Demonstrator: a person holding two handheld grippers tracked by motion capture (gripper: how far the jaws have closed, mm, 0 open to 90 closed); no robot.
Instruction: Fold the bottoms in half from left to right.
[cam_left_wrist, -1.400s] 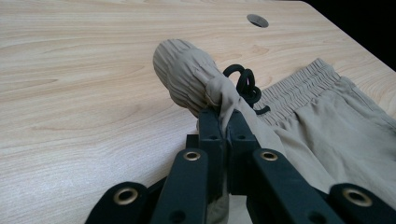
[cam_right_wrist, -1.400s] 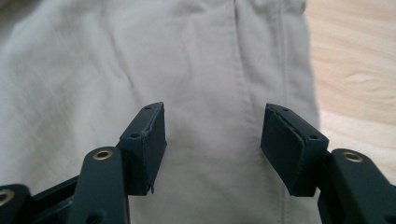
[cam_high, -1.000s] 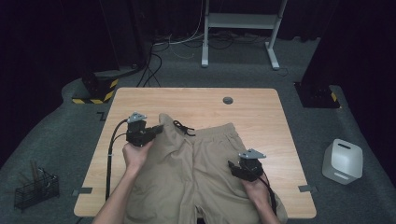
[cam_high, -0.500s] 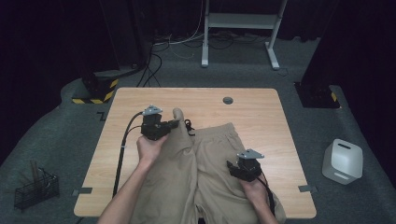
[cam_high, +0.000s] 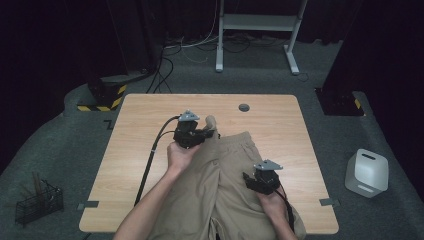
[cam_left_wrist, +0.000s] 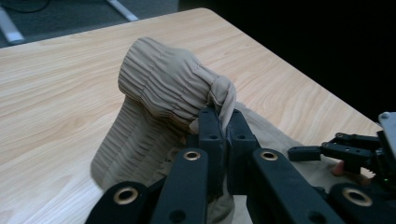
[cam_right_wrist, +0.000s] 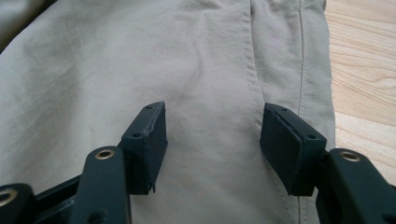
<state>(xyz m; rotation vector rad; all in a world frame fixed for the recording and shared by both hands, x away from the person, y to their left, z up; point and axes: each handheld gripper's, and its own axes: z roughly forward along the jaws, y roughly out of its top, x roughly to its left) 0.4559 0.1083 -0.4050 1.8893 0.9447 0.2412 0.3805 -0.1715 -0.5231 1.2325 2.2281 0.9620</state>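
Left gripper (cam_left_wrist: 219, 121) is clamped on the ribbed elastic waistband (cam_left_wrist: 163, 88) of the khaki cotton shorts (cam_high: 227, 185), jaws pressed together with a bunched fold of cloth squeezed between them — the waistband stands up in a rounded hump just ahead of the jaw tips, lifted off the light wood-grain table (cam_high: 150, 130). In the high view this left gripper (cam_high: 207, 134) sits at the far end of the garment, with one leg of the shorts running back from it toward the person's side. Right gripper (cam_right_wrist: 212, 135) has its jaws spread wide, hovering flat over the other leg with nothing between the pads; a stitched side seam (cam_right_wrist: 250, 79) runs under and just inside its right-hand jaw, bare table beyond that. In the high view the right gripper (cam_high: 250, 181) is nearer the person, well apart from the left one. Handling judgement: fabric is light, limp, thin woven cotton — it will drape and drag rather than hold shape, and a one-point lift lets the rest slide. Not fragile, not slippery; matte weave should grip the pads well. Best holds look like the thick gathered waistband, already taken, and the doubled seam or hem edge, since flat single-layer cloth is hard to pinch off the table. The shorts' surface shows soft creases, while the waistband has fine parallel ridges.
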